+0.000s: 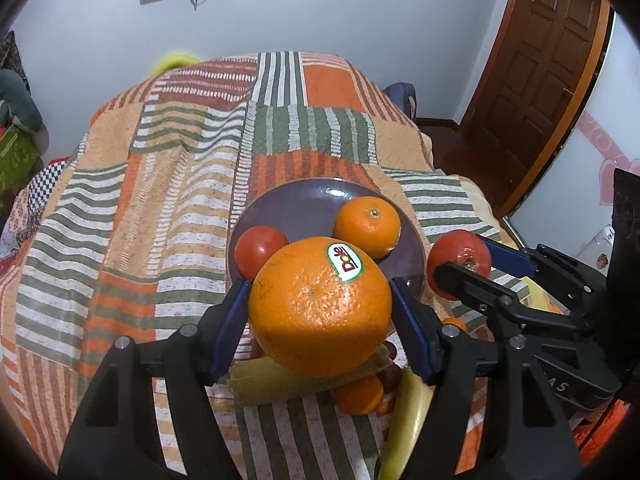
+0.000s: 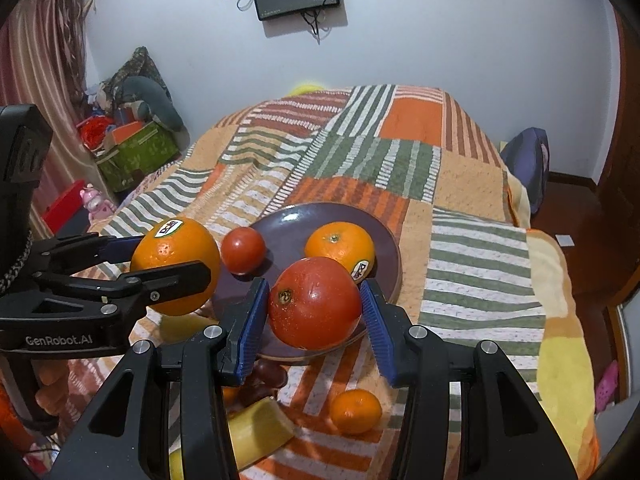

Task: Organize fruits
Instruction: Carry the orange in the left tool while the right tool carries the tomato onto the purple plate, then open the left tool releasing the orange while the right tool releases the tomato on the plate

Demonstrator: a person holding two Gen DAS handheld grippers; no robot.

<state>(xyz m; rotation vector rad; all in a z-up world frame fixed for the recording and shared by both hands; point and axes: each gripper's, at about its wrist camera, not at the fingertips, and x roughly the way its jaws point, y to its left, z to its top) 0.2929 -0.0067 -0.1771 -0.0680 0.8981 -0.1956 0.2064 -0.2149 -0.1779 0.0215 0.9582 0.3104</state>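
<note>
My left gripper (image 1: pixel 320 308) is shut on a large orange with a Dole sticker (image 1: pixel 320 304), held above the near rim of a dark purple plate (image 1: pixel 304 204). The plate holds a smaller orange (image 1: pixel 367 225) and a small tomato (image 1: pixel 260 251). My right gripper (image 2: pixel 314 312) is shut on a big red tomato (image 2: pixel 314 302), held over the plate's (image 2: pixel 296 224) near edge. In the right wrist view the left gripper (image 2: pixel 136 272) with its orange (image 2: pixel 176 266) is at the left. In the left wrist view the right gripper (image 1: pixel 472 256) with the tomato (image 1: pixel 458 262) is at the right.
The plate lies on a bed with a striped patchwork blanket (image 1: pixel 160 184). Below the grippers lie bananas (image 1: pixel 408 420), a small mandarin (image 2: pixel 355 410), corn (image 1: pixel 276 380) and dark grapes (image 2: pixel 268 374). A brown door (image 1: pixel 536 80) stands at the right; boxes and clutter (image 2: pixel 132 148) at the left.
</note>
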